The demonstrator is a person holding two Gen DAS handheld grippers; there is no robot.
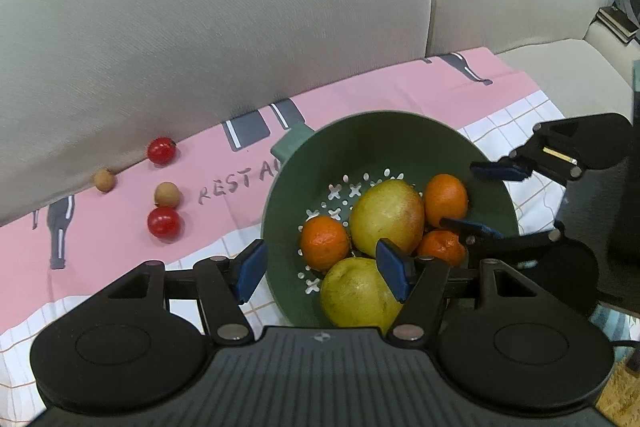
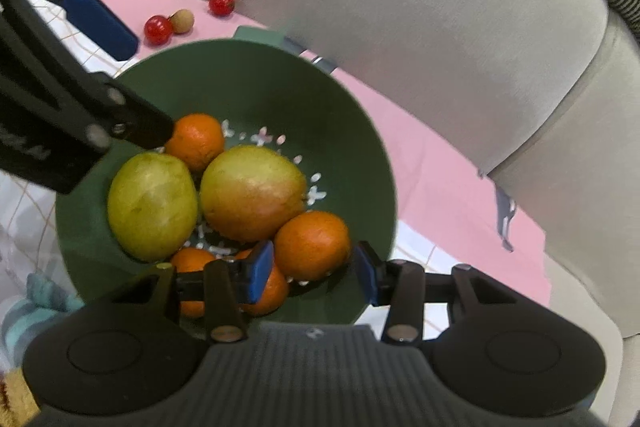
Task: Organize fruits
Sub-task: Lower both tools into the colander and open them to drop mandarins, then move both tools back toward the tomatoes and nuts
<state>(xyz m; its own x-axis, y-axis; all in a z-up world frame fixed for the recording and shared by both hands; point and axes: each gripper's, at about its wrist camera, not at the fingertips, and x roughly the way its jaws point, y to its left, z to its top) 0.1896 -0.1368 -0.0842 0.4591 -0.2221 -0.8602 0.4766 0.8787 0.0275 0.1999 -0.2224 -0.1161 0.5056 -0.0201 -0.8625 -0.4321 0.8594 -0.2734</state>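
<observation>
Blue-padded tongs [image 2: 314,269] apart, green colander [image 2: 320,99], glossy oranges [image 2: 312,245]

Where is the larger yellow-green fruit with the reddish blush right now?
The blushed fruit sits mid-bowl in the green colander, ringed by oranges, with the second yellow-green fruit just nearer the left wrist camera.

Soft, even indoor light, fairly bright, no hard shadows. Faint sheen on the two cherry tomatoes [image 1: 164,223] left of the left gripper [image 1: 320,273]. Strong fisheye bending of the sofa backrest [image 1: 224,27] toward the edges. Right wrist view softer, slight blur on the green colander [image 2: 352,131] rim and oranges [image 2: 312,245]; dark corners.
</observation>
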